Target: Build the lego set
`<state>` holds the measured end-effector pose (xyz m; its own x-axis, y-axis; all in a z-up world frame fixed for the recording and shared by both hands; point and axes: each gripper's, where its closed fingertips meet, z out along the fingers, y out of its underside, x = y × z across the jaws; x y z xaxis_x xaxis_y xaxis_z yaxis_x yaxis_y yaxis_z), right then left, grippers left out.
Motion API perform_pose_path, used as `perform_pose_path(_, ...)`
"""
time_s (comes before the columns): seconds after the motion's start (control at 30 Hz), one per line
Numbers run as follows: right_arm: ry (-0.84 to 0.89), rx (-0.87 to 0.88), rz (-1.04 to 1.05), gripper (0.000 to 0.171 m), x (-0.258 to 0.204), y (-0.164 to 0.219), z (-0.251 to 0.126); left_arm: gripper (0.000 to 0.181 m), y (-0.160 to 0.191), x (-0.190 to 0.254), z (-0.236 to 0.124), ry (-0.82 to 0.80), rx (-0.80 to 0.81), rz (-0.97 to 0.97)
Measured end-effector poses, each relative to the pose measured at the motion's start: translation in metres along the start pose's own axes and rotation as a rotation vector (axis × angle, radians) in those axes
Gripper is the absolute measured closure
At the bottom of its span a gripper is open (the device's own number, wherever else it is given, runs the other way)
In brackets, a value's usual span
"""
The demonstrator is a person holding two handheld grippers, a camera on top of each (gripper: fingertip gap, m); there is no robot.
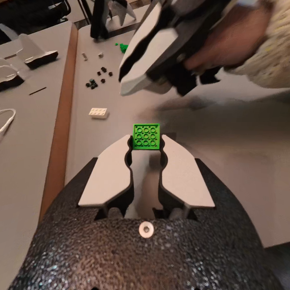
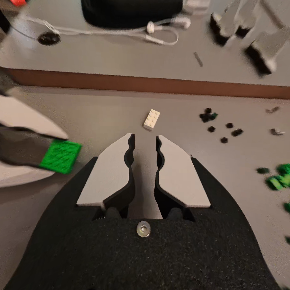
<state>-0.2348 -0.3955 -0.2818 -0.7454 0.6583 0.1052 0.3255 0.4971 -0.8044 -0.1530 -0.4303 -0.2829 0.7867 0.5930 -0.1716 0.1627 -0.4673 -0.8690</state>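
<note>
My left gripper (image 1: 146,138) is shut on a square green plate (image 1: 146,136), held upright between its fingertips with the hollow underside facing the camera. The same plate (image 2: 60,157) shows at the left of the right wrist view, in the left gripper's tips. My right gripper (image 2: 145,136) is open and empty above the grey table, just short of a white 2x4 brick (image 2: 151,119). That brick (image 1: 98,113) lies left of and beyond the plate in the left wrist view. The right gripper (image 1: 124,84) hangs blurred at upper right there, held by a hand.
Several small black pieces (image 2: 219,127) and a heap of green pieces (image 2: 279,178) lie right of the white brick. Small grey parts (image 2: 276,132) lie further right. A brown strip (image 2: 149,85) divides the table. Beyond it are white earphones (image 2: 157,31) and spare gripper fingers (image 2: 259,51). From my right tips it is roughly 6 cm to the white 2x4 brick (image 2: 151,119); from my left, 12 cm. The left camera catches it too, in the left wrist view (image 1: 99,111).
</note>
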Motion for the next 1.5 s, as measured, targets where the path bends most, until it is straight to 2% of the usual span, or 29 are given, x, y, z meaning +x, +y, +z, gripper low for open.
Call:
perform_pose_path(0.07, -0.006, -0.108, 0.029, 0.138, -0.001, 0.011, 0.033, 0.149, 0.006, -0.007, -0.008, -0.009, 0.002, -0.015)
perform_pose_path(0.13, -0.026, -0.130, 0.088, 0.136, -0.005, 0.013, 0.050, 0.149, 0.010, -0.013, -0.014, -0.017, 0.006, -0.027)
perform_pose_path(0.33, 0.015, -0.156, 0.109, 0.139, 0.003, 0.008, 0.060, 0.149, 0.015, -0.028, -0.022, -0.043, 0.024, -0.036)
perform_pose_path(0.4, 0.009, -0.170, 0.089, 0.153, 0.004, 0.009, 0.060, 0.149, 0.010, -0.035, -0.022, -0.061, 0.037, -0.032)
perform_pose_path(0.47, -0.020, -0.181, 0.021, 0.153, 0.000, 0.011, 0.054, 0.149, 0.003, -0.043, -0.019, -0.088, 0.055, -0.027)
perform_pose_path(0.57, -0.108, -0.149, -0.166, 0.153, -0.018, 0.013, 0.020, 0.149, -0.013, -0.049, -0.011, -0.082, 0.096, -0.032)
perform_pose_path(0.73, -0.159, -0.154, -0.389, 0.153, -0.045, 0.040, -0.057, 0.149, -0.033, -0.002, 0.020, 0.148, 0.100, -0.001)
perform_pose_path(0.87, -0.118, -0.106, -0.356, 0.154, -0.050, 0.054, -0.111, 0.149, -0.040, 0.061, 0.041, 0.377, 0.022, 0.072)
perform_pose_path(0.97, -0.097, -0.084, -0.267, 0.155, -0.048, 0.068, -0.150, 0.149, -0.050, 0.105, 0.053, 0.469, 0.004, 0.188)
perform_pose_path(1.07, -0.056, -0.254, -0.249, 0.155, -0.032, 0.107, -0.195, 0.149, -0.060, 0.139, 0.059, 0.549, 0.017, 0.290)
perform_pose_path(1.2, -0.090, -0.631, -0.168, 0.154, -0.019, 0.178, -0.249, 0.149, -0.063, 0.176, 0.060, 0.698, 0.027, 0.457)
perform_pose_path(1.27, -0.145, -0.727, -0.143, 0.155, -0.023, 0.197, -0.256, 0.149, -0.060, 0.187, 0.065, 0.722, 0.006, 0.534)
perform_pose_path(1.4, -0.125, -0.764, -0.170, 0.154, -0.018, 0.213, -0.243, 0.149, -0.061, 0.200, 0.070, 0.790, 0.001, 0.573)
perform_pose_path(1.47, -0.073, -0.684, -0.151, 0.137, -0.013, 0.205, -0.240, 0.149, -0.063, 0.203, 0.071, 0.819, 0.009, 0.556)
perform_pose_path(1.5, -0.066, -0.559, -0.142, 0.127, -0.015, 0.191, -0.235, 0.149, -0.064, 0.204, 0.071, 0.833, 0.018, 0.546)
